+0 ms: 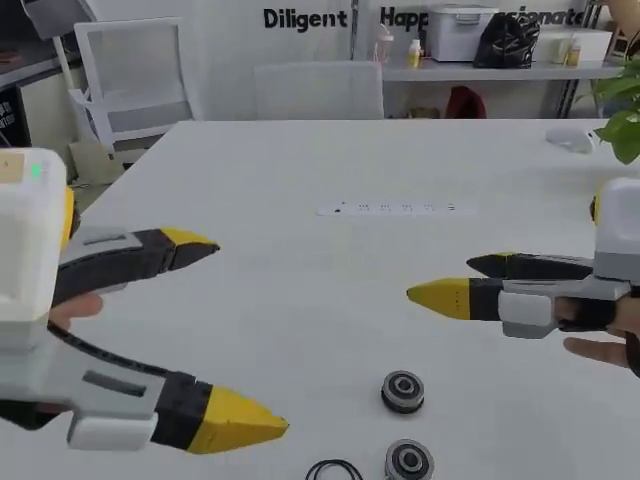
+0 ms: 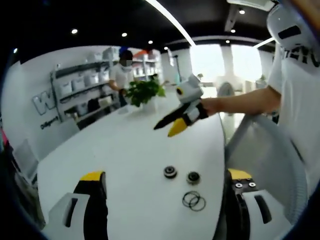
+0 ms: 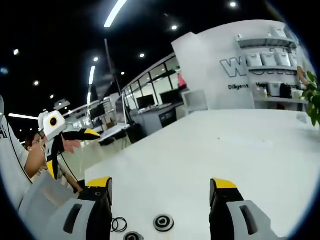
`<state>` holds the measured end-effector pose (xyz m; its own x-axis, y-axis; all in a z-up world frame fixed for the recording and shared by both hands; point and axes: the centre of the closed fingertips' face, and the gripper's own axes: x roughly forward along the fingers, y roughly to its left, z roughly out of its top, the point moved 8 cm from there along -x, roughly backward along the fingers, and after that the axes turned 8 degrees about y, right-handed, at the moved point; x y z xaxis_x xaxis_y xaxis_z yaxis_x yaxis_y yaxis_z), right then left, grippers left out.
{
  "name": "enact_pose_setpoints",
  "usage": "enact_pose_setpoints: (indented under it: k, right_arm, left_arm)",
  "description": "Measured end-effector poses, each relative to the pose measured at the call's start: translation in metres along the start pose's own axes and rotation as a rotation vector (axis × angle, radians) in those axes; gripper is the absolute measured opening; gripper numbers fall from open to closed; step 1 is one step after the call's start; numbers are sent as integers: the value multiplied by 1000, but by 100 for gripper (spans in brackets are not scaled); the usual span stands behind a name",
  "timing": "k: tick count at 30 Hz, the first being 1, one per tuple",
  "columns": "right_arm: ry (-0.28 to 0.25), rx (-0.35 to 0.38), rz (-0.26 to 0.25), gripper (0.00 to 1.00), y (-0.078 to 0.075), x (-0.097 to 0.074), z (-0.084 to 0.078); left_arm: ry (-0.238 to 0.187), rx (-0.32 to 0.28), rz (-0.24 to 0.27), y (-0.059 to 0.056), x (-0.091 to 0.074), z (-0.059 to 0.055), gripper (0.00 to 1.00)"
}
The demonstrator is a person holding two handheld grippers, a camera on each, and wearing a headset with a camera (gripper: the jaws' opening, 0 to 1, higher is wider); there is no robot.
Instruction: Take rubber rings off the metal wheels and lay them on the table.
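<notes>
Head view showed the white tabletop (image 1: 300, 190) carrying everything. The left gripper (image 1: 250, 337) and the right gripper (image 1: 440, 280) hung above it, each with its jaws spread wide and nothing between them. Near the tabletop's near edge sat one metal wheel (image 1: 403, 391), with a second wheel (image 1: 409, 459) closer to that edge. Both apparently lay flat with their hubs up. Just beside the second wheel lay the loose rubber rings (image 1: 333, 470), thin black loops overlapping on the surface.

The wheels looked dense and rigid, and would probably skate on the smooth tabletop unless one gripper pinned the body by its sides. A ring would likely be light, soft and stretchy, thin enough to slip from a shallow pinch. The best hold was probably on the outer band, at the rim, so it could be peeled over the edge.

Each wheel had a bright hub inside a dark outer band. I judged that band to be a ring not yet removed, though it was too small to be sure.
</notes>
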<state>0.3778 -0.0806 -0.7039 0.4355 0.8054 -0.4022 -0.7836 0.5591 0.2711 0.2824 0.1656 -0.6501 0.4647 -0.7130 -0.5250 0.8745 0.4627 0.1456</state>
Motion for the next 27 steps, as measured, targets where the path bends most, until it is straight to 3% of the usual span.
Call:
enact_pose_setpoints:
  k: [3, 7, 14, 23, 27]
  right_arm:
    - [8, -9, -9, 75, -1, 0, -1]
    - [5, -16, -27, 68, -4, 0, -2]
    - [51, -33, -37, 67, -7, 2, -9]
    - [142, -74, -33, 63, -8, 10, -24]
    - [186, -91, -26, 60, -9, 14, -32]
  left_arm:
    - [-23, 31, -4, 4, 5, 12, 99]
    - [-114, 57, -30, 6, 19, 37, 97]
    - [-160, 106, -63, 6, 41, 62, 94]
    - [-204, 91, -32, 15, 71, 63, 86]
    - [-192, 100, -19, 12, 90, 57, 74]
